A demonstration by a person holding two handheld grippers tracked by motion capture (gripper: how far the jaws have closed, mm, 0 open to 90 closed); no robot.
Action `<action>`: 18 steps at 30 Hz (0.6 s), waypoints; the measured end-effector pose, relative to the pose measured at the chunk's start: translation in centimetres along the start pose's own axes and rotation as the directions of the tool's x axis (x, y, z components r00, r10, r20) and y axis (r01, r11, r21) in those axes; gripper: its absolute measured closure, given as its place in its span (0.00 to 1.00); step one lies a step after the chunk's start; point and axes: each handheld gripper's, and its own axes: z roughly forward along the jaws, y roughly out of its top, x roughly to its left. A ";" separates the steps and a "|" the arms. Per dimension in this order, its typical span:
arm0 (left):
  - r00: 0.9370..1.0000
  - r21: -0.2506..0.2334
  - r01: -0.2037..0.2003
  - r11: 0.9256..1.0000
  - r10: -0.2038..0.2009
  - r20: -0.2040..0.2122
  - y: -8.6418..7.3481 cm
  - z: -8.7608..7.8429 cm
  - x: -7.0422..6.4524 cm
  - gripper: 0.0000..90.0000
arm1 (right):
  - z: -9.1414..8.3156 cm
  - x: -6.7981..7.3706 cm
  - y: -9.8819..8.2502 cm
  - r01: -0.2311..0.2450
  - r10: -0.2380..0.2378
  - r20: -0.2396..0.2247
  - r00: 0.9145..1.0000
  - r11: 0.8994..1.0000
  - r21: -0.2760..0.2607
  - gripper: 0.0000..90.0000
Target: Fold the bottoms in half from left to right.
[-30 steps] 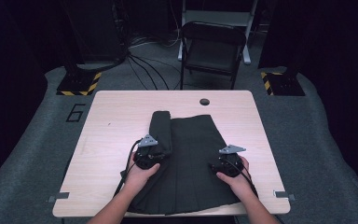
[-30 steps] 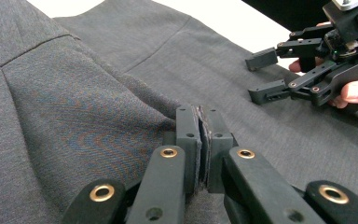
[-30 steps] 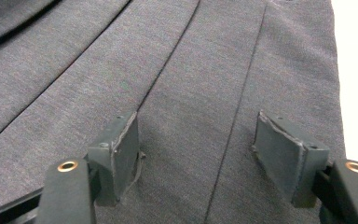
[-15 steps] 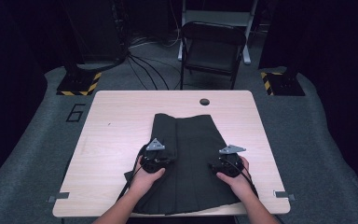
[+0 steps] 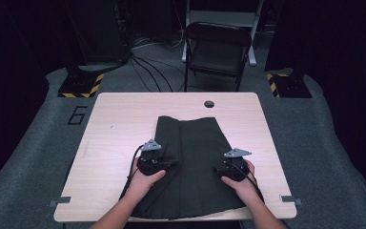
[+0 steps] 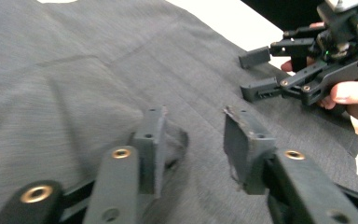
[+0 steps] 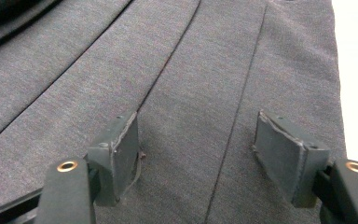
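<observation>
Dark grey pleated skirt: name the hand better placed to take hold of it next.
Probably the left. The left gripper has just opened, jaws straddling a raised bunch of the dark grey pleated skirt; the right gripper rests open on flat fabric.

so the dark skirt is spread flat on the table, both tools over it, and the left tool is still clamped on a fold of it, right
Not quite. The left tool is not clamped: the left gripper view shows its jaws apart, having just been opening, with only flat cloth below them. The rest holds: the dark skirt lies spread on the table, and the right tool stands open over it too.
</observation>
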 end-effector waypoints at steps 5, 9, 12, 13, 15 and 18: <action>0.998 -0.016 0.009 1.000 -0.010 -0.069 -0.2 -3.2 2.4 0.56 | 0.0 0.0 0.0 -0.005 0.005 -0.001 1.000 1.000 0.003 0.33; 0.990 -0.013 0.057 0.998 -0.058 -0.131 -1.7 -5.4 5.0 0.55 | 0.0 0.0 0.0 0.001 -0.001 -0.002 1.000 1.000 0.011 0.33; 0.987 -0.015 0.063 0.998 -0.065 -0.147 -2.4 -5.8 5.4 0.55 | 0.0 0.0 0.0 0.001 -0.001 -0.001 1.000 1.000 0.010 0.33; 0.988 -0.008 0.065 0.998 -0.065 -0.142 -2.8 -5.9 5.6 0.55 | 0.0 0.0 0.0 0.001 -0.001 -0.001 1.000 1.000 0.010 0.33; 0.989 -0.014 0.070 0.997 -0.071 -0.132 -3.4 -5.9 5.6 0.54 | 0.0 0.1 0.1 -0.007 0.007 0.000 1.000 1.000 0.010 0.33; 0.990 -0.006 0.068 0.998 -0.068 -0.124 -3.8 -6.2 5.4 0.51 | 0.0 0.1 0.1 -0.006 0.006 0.001 1.000 1.000 0.010 0.33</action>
